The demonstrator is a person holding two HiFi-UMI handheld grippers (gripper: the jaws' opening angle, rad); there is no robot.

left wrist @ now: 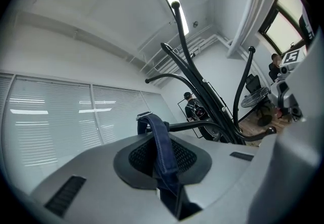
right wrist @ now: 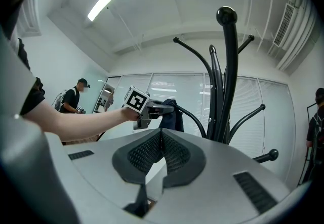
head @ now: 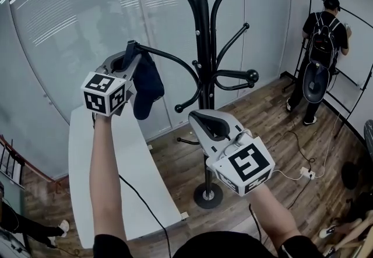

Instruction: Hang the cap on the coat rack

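The black coat rack (head: 201, 47) stands in front of me, with curved hook arms at several heights. A dark blue cap (head: 147, 85) hangs from my left gripper (head: 133, 54), which is shut on the cap's back strap (left wrist: 163, 152) right at the tip of the rack's left hook arm (head: 175, 57). In the left gripper view the strap's buckle end (left wrist: 145, 116) sits at that arm's tip. Lower and to the right, my right gripper (head: 198, 117) is shut with nothing between its jaws. The right gripper view shows its closed jaws (right wrist: 161, 139), the cap (right wrist: 172, 117) and the rack's pole (right wrist: 227, 81).
A white table (head: 93, 158) stands at the left beside a glass wall with blinds. The rack's round base (head: 208, 195) rests on the wood floor, where cables trail. At the far right a person with a backpack (head: 323, 41) stands at a clothes rail.
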